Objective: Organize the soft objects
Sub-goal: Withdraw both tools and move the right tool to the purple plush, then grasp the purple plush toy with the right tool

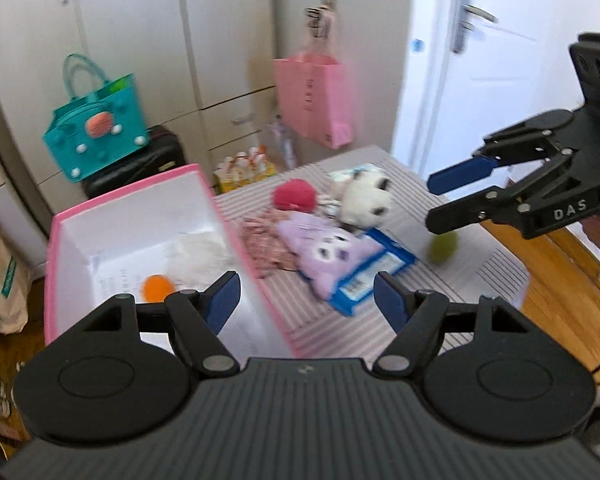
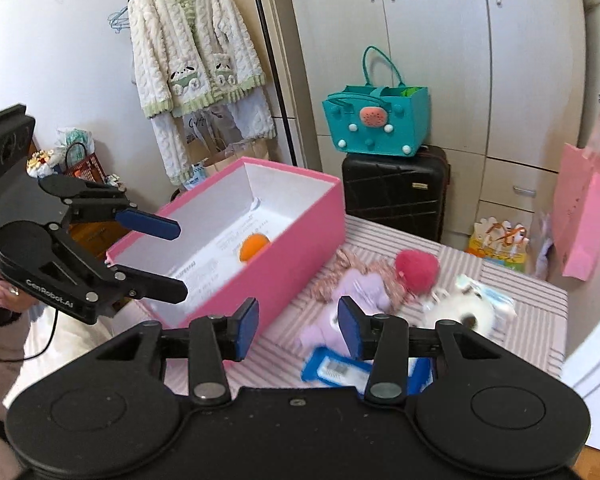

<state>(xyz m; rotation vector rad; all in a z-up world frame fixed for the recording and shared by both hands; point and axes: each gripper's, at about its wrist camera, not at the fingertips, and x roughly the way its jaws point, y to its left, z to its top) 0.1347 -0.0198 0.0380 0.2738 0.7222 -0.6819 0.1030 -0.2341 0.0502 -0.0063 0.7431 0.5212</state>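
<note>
Ball [image 1: 158, 287] inside box [image 1: 132, 196]; plush toys [image 1: 332, 256] heaped beside it on table [image 1: 476, 276].

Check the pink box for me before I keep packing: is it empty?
Not empty. The open pink box already holds an orange ball; the left wrist view also shows something white inside it.

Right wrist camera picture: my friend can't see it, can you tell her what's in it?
An open right gripper hovers over a striped table with a purple plush, red pompom and white plush. Beside them, a pink box holds an orange ball. The open left gripper reaches over it.
</note>
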